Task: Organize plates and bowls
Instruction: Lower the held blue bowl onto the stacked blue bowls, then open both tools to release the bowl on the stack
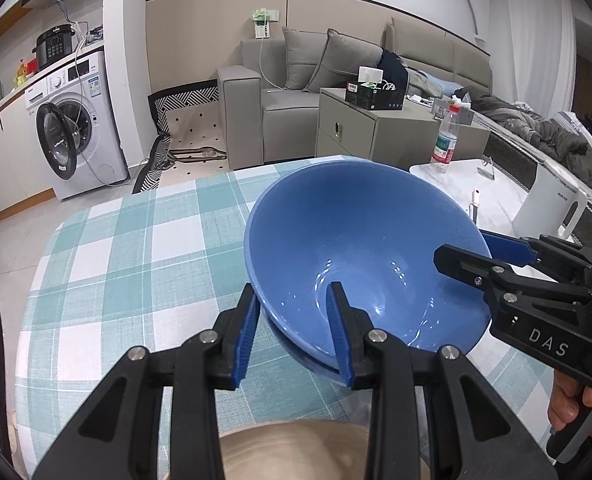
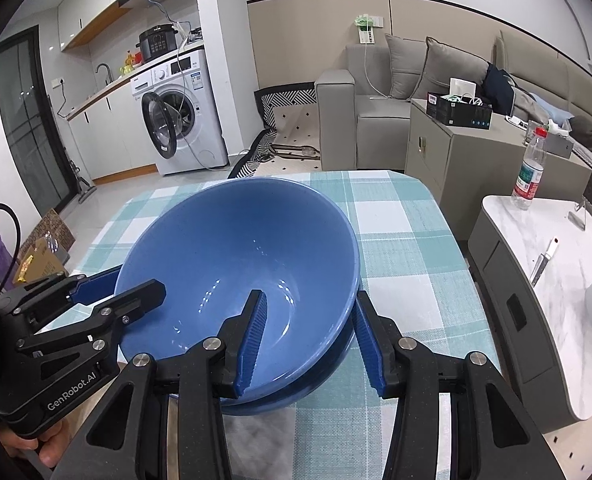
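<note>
Bowl (image 1: 359, 248), blue, sits mid-frame near the checked table's (image 1: 136, 248) far edge, its rim clamped by the left gripper (image 1: 296, 332) and right gripper (image 2: 309, 344), marked "GenRobot.AI" and "DAS", bare cloth lying leftward.

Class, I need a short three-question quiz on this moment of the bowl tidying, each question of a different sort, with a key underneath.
1. True or false: both grippers clamp the rim of the blue bowl.
2. What does that bowl sit in? A) a second blue bowl B) a sink C) a basket
3. Fill in: the tablecloth has a ____ pattern.

Key:
1. True. The left gripper and right gripper each have one finger inside and one outside the rim.
2. A. The lower bowl shows beneath it.
3. Checked, teal and white.
</note>
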